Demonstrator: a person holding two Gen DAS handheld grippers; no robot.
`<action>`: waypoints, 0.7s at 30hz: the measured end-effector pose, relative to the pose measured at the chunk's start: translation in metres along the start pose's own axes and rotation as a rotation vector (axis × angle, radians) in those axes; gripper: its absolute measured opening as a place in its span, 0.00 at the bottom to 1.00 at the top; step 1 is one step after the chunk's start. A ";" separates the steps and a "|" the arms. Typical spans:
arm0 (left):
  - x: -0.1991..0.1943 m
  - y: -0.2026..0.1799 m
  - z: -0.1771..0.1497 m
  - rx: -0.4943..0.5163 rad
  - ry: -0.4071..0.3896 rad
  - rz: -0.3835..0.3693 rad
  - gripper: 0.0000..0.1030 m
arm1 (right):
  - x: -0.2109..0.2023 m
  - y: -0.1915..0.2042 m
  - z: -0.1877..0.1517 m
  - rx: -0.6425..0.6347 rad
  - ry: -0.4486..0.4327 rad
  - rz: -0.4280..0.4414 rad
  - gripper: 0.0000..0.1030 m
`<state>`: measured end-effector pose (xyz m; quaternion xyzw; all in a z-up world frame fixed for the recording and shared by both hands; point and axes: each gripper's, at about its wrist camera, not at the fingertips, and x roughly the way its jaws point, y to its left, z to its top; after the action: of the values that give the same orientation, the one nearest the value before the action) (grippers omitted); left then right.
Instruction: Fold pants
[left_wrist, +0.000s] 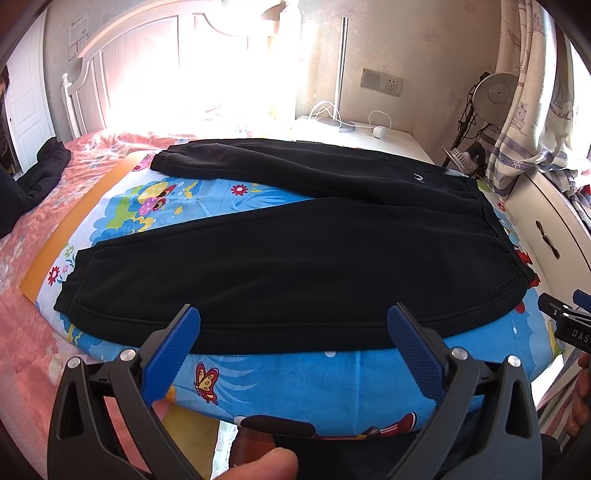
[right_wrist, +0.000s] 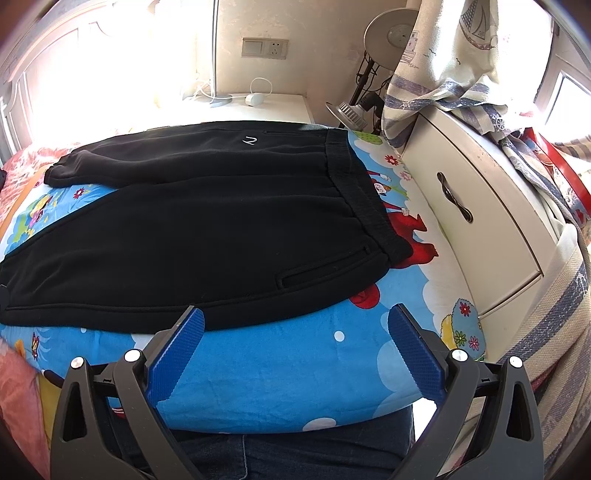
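Observation:
Black pants (left_wrist: 295, 258) lie flat on a colourful cartoon-print cloth (left_wrist: 295, 376), legs spread apart toward the left, waistband at the right. In the right wrist view the pants (right_wrist: 207, 229) show a small white logo and a side pocket slit. My left gripper (left_wrist: 293, 317) is open, hovering just over the near edge of the near leg, nothing between its blue pads. My right gripper (right_wrist: 295, 319) is open too, near the pants' front edge below the pocket, holding nothing. The right gripper's tip (left_wrist: 565, 314) shows at the right edge of the left wrist view.
The cloth lies on a bed with a pink floral cover (left_wrist: 37, 258). A white drawer cabinet (right_wrist: 480, 206) stands close on the right, draped with striped fabric (right_wrist: 443, 85). A nightstand (right_wrist: 258, 103) with cables and a lamp sits behind. Dark clothing (left_wrist: 44, 170) lies far left.

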<state>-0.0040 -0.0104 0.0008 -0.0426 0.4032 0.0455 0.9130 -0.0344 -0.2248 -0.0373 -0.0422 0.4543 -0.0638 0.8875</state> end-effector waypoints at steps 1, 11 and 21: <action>0.000 0.000 0.000 0.000 0.001 0.000 0.98 | 0.000 -0.001 0.000 0.000 0.001 0.000 0.94; 0.000 -0.001 0.001 0.000 0.001 0.000 0.98 | 0.000 0.000 0.000 -0.002 0.000 -0.002 0.94; 0.000 -0.001 0.000 -0.001 -0.001 -0.002 0.98 | 0.001 0.002 -0.003 -0.009 -0.001 -0.007 0.94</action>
<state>-0.0040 -0.0112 0.0014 -0.0436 0.4029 0.0451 0.9131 -0.0361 -0.2230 -0.0397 -0.0481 0.4540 -0.0648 0.8873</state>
